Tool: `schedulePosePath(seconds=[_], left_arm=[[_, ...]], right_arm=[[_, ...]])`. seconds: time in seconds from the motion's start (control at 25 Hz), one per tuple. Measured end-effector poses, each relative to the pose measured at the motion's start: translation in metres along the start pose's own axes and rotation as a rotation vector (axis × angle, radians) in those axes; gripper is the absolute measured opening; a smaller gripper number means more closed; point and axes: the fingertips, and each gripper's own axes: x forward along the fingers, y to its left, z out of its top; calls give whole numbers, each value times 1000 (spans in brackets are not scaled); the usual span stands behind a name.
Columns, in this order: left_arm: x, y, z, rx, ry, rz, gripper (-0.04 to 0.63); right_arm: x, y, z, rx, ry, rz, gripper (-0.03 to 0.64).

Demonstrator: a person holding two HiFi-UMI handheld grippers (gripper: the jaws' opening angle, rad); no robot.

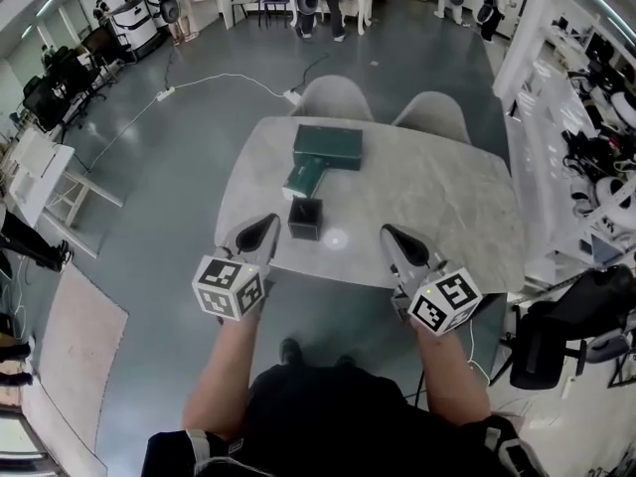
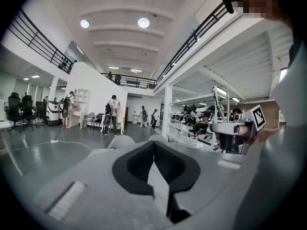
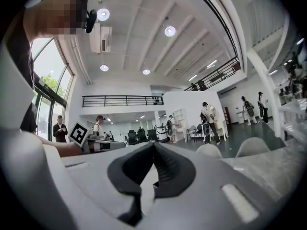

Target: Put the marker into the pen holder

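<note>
pen holder (image 1: 305,219) on table (image 1: 437,207) — left hand-held gripper (image 1: 268,224) closed

green box (image 1: 328,147) on table (image 1: 447,207) | two chairs (image 1: 333,97) behind

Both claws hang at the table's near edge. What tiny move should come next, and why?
Probably open the left claw and ease it toward the green box. It and the right claw are both shut and empty, and no marker shows on the table, so it may lie by that box, beyond the black pen holder.
</note>
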Motion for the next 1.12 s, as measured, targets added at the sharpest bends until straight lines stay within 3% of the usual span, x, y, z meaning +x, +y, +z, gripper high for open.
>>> schedulePosePath(seconds=[0.48,0.76,1.12], left_arm=[[-1,54,16,68,-17,-26,11],[-1,83,4,10,-55,-21,11],[6,94,-15,21,-25,-4,11]], right_arm=[[57,17,13,-71,0,-42,2],[84,36,-11,-87,68,-12,2],[92,31,-23,-74,86,-16,2]])
